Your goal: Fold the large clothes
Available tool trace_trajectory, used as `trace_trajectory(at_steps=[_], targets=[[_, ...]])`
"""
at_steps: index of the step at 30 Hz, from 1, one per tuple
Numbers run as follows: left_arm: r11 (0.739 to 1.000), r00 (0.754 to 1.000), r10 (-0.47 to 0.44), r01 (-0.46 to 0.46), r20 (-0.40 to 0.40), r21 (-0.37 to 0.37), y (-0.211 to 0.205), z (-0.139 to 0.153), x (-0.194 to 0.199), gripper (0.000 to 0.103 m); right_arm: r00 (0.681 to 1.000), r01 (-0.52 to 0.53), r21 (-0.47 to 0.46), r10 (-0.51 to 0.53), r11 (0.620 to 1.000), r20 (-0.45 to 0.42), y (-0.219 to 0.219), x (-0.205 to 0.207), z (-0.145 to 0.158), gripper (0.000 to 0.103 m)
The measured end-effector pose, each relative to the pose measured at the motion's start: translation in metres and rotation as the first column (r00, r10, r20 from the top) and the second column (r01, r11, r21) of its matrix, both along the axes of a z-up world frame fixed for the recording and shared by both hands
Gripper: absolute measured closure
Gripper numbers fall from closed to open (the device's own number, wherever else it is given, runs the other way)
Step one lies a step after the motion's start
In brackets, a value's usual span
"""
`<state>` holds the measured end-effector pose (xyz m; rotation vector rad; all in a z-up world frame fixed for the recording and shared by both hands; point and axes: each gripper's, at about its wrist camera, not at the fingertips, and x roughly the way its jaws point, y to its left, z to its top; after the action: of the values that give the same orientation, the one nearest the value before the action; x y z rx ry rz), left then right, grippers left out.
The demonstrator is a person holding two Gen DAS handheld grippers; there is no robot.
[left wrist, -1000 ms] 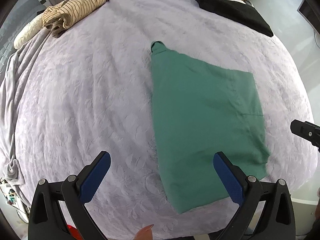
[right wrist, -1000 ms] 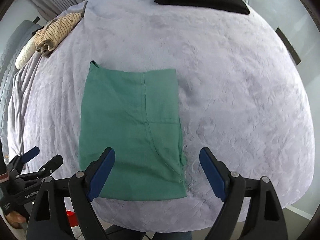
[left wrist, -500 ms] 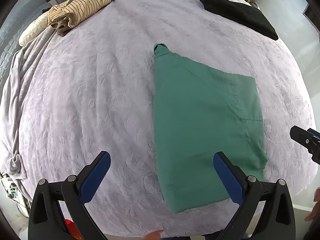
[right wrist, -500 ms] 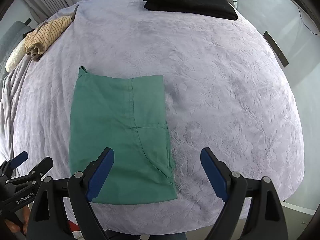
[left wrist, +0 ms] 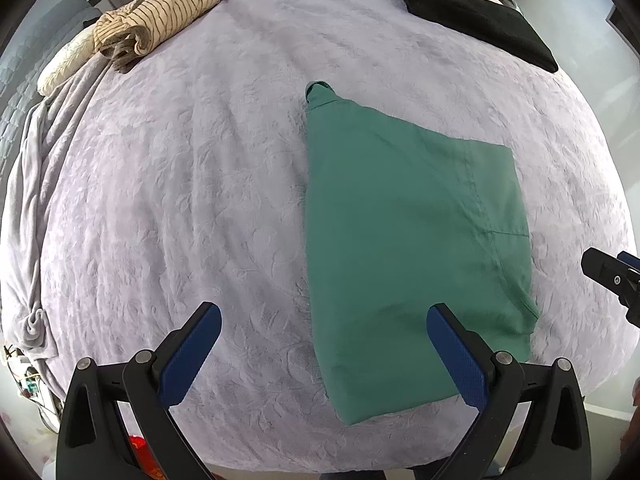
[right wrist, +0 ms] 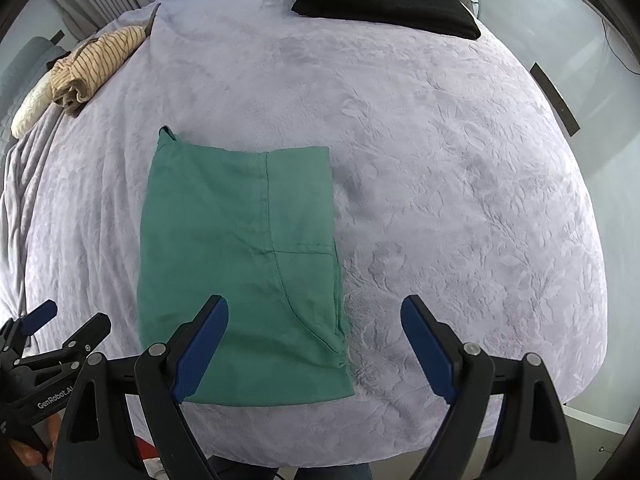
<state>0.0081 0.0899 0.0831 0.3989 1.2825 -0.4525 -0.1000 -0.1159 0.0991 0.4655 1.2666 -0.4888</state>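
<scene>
A green garment (left wrist: 404, 240) (right wrist: 240, 256) lies folded into a flat rectangle near the front edge of the bed, with a small bunched tip at its far left corner. My left gripper (left wrist: 324, 336) hovers above the garment's near left edge, open and empty. My right gripper (right wrist: 314, 332) hovers over the garment's near right corner, open too, nothing between its blue pads. Each gripper shows at the edge of the other's view.
The bed (left wrist: 180, 184) (right wrist: 460, 200) wears a pale lilac textured cover. A folded black garment (left wrist: 476, 16) (right wrist: 384, 0) lies at the far right. A rumpled striped beige garment (left wrist: 156, 16) (right wrist: 96, 64) and a cream pillow (left wrist: 64, 68) sit far left. Floor lies past the near edge.
Both views have crept a little, so the green garment sits slightly differently in frame. The garment itself lies as before and both grippers stay open.
</scene>
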Motion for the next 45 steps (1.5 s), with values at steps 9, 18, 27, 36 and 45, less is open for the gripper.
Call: trace_trajectory(at_steps=[9,18,27,36,45], targets=[[1.000,1.000,-0.015,0.015,0.020,0.008,-0.005,0.003,-0.003,0.000,1.000,0.000,0.001,0.000,1.000,-0.002,0.000,-0.001,0.000,0.013],[0.999,0.999,-0.030,0.030,0.037,0.019,-0.008,0.006,-0.006,0.000,1.000,0.000,-0.001,0.000,1.000,-0.003,0.002,-0.003,-0.001,0.013],[0.999,0.998,-0.038,0.037,0.039,0.020,-0.011,0.007,-0.008,0.000,1.000,-0.009,-0.003,0.009,1.000,-0.006,0.001,-0.004,-0.001,0.013],[0.999,0.999,-0.035,0.034,0.039,0.020,-0.012,0.007,-0.009,0.000,1.000,-0.023,-0.003,0.023,1.000,-0.012,0.001,-0.002,0.000,0.013],[0.999,0.998,-0.038,0.037,0.040,0.021,-0.014,0.007,-0.008,0.000,1.000,-0.027,-0.002,0.027,1.000,-0.013,0.000,-0.002,0.000,0.013]])
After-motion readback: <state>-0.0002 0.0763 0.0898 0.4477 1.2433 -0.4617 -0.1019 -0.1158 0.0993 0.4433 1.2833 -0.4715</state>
